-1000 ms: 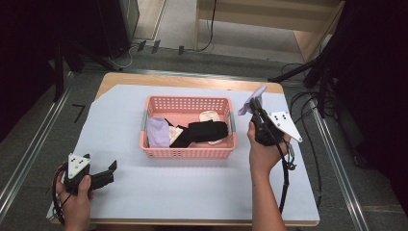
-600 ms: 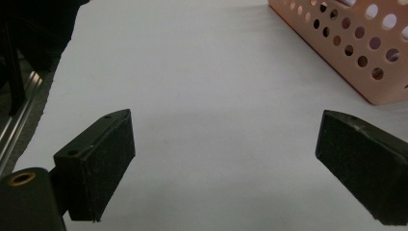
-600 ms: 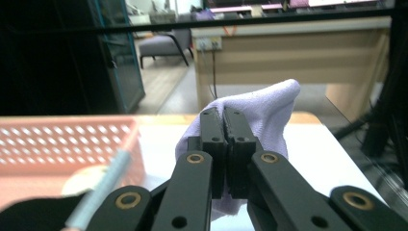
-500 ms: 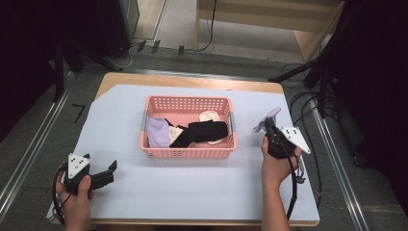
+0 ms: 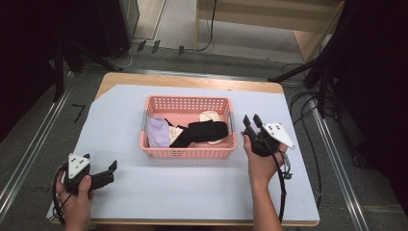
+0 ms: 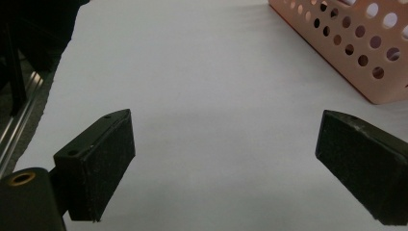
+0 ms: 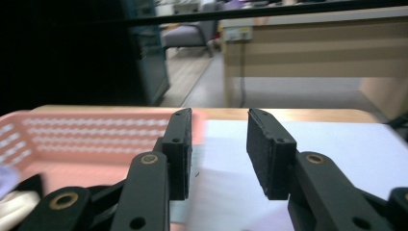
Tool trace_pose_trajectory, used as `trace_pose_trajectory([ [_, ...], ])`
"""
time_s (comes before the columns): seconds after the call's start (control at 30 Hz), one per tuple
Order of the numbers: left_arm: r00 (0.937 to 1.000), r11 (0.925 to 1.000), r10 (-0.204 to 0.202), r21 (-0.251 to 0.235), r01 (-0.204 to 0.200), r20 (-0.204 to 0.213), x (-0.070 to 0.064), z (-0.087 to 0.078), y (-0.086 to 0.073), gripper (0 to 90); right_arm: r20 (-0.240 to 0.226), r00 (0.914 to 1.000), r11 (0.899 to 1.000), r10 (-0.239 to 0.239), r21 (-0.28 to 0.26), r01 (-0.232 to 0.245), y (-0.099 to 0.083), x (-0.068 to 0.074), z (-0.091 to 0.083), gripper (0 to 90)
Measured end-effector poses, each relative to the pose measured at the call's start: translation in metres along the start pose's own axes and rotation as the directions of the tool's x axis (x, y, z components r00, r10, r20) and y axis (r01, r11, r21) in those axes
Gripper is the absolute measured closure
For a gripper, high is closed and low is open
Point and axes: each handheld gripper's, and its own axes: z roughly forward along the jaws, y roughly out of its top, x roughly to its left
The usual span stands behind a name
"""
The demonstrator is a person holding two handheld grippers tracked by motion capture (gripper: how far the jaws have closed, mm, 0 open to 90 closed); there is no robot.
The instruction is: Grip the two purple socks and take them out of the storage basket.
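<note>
Right tool point(image 5: 252, 121) sits just beside the right end of the pink basket point(image 5: 187, 151), jaws a narrow gap apart, holding nothing. Basket is mid-tabletop point(image 5: 202, 192), long axis left-right, clothes inside. Left tool point(image 5: 108, 173) rests near the front-left corner, jaws wide apart, empty. Open tabletop in front of the basket.

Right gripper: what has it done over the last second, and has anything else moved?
The right gripper had a pale lilac piece in its jaws a second ago; now its jaws are empty with a gap between them, and it has dropped lower beside the pink basket. The left gripper stayed open at the near left corner; basket unmoved.
</note>
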Motion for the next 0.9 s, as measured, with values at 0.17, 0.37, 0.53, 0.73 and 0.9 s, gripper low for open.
trace_pose_trajectory([
  [0.17,1.0000,1.0000,-0.002,-0.002,0.002,0.004,0.000,0.000,0.000,7.4,-0.097,0.9948,0.998,-0.030,0.046,0.035,0.000,0.040,0.014,62.8],
  [0.37,1.0000,1.0000,-0.005,0.000,0.005,0.005,0.001,0.000,0.000,7.4,-0.186,0.9816,0.993,-0.041,0.104,0.062,-0.002,0.083,0.034,63.1],
  [0.53,0.9999,1.0000,-0.009,-0.002,0.009,0.006,0.001,0.000,0.000,7.4,-0.243,0.9698,0.981,-0.019,0.183,0.065,-0.011,0.111,0.048,65.1],
  [0.73,1.0000,1.0000,-0.006,0.000,0.006,0.005,0.001,0.000,0.000,7.3,-0.276,0.9606,0.952,-0.030,0.286,0.112,-0.019,0.139,0.063,69.3],
  [0.9,1.0000,1.0000,-0.007,0.004,0.007,0.006,0.001,0.000,0.000,7.3,-0.312,0.9499,0.918,-0.014,0.372,0.136,-0.023,0.160,0.073,75.7],
])
